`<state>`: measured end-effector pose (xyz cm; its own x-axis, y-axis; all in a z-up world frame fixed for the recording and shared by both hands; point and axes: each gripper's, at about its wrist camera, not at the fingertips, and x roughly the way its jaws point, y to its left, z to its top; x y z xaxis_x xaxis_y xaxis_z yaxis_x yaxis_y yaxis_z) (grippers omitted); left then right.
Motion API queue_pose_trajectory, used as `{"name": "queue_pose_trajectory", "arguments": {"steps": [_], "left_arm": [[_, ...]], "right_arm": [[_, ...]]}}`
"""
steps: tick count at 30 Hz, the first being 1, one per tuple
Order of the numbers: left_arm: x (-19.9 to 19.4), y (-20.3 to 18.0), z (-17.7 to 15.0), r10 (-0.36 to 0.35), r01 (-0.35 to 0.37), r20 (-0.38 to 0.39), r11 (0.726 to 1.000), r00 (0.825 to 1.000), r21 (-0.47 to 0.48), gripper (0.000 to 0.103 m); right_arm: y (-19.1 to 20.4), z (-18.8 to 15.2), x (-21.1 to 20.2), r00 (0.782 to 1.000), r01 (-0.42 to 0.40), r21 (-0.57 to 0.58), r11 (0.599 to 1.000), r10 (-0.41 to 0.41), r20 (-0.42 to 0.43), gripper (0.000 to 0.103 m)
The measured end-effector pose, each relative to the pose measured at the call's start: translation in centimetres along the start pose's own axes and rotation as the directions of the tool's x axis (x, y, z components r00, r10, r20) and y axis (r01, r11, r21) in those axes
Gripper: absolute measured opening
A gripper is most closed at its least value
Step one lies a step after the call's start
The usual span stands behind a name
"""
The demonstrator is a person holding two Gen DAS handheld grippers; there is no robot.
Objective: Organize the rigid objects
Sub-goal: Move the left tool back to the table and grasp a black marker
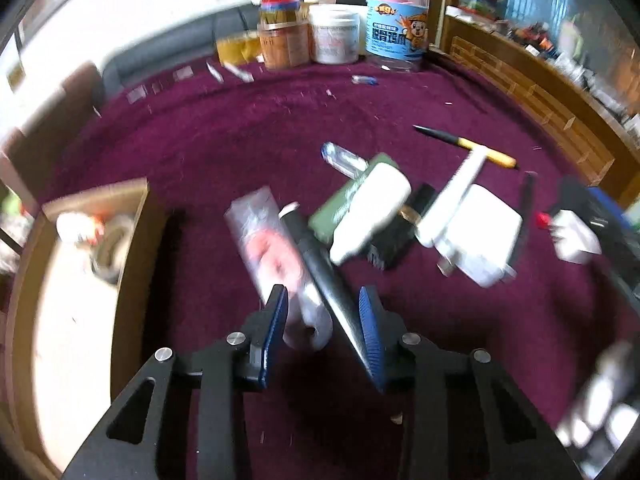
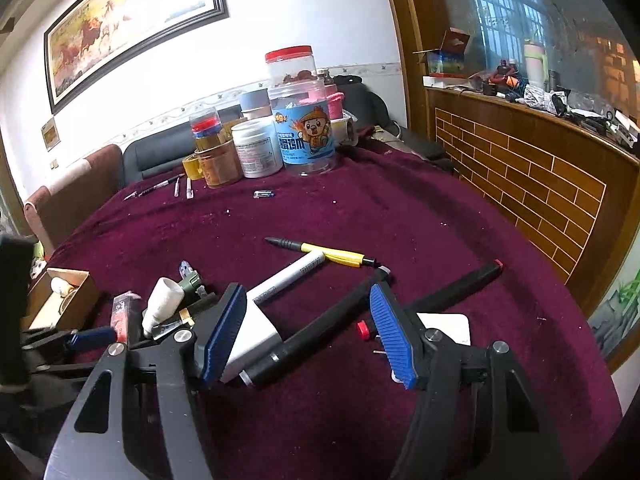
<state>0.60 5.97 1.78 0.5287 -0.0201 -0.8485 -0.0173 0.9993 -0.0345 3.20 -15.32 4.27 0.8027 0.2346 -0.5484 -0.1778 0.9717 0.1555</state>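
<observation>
On the maroon cloth lies a pile of small items. My left gripper points down at its near end, and a clear packet with red contents and a black tapered piece fill the gap between its blue pads. A white bottle, a green block and a white charger lie just beyond. My right gripper stands open above a black marker lying on the cloth, its left finger by the charger. A yellow pen and a white marker lie farther off.
A cardboard box holding a tape roll sits at the left edge. Jars and tubs stand at the back, with a small battery in front. A second black marker and a white card lie right. A wooden counter borders the right.
</observation>
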Motion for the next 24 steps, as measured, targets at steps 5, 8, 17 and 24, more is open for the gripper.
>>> {"name": "queue_pose_trajectory", "arguments": {"steps": [5,8,17,24], "left_arm": [[-1.1,3.0,-2.2,-0.106,0.101,-0.057,0.991,0.993,-0.089,0.032],[-2.0,3.4,-2.6,-0.139,0.135,-0.028,0.983,0.99,-0.128,0.032],[0.6,-1.1,-0.4,-0.124,0.123,-0.019,0.99,0.992,-0.073,0.055],[-0.1,-0.6,-2.3,-0.117,0.117,-0.033,0.993,0.993,0.013,0.015]], "right_arm": [[0.1,-0.1,0.1,1.0,-0.002,-0.009,1.0,0.002,-0.009,0.063],[0.1,-0.1,0.2,1.0,0.0,-0.003,1.0,0.0,-0.013,0.063],[0.2,-0.2,0.7,0.999,0.005,-0.008,1.0,-0.005,-0.033,0.063],[-0.3,-0.2,1.0,0.999,0.0,0.015,1.0,0.001,-0.05,0.063]]}}
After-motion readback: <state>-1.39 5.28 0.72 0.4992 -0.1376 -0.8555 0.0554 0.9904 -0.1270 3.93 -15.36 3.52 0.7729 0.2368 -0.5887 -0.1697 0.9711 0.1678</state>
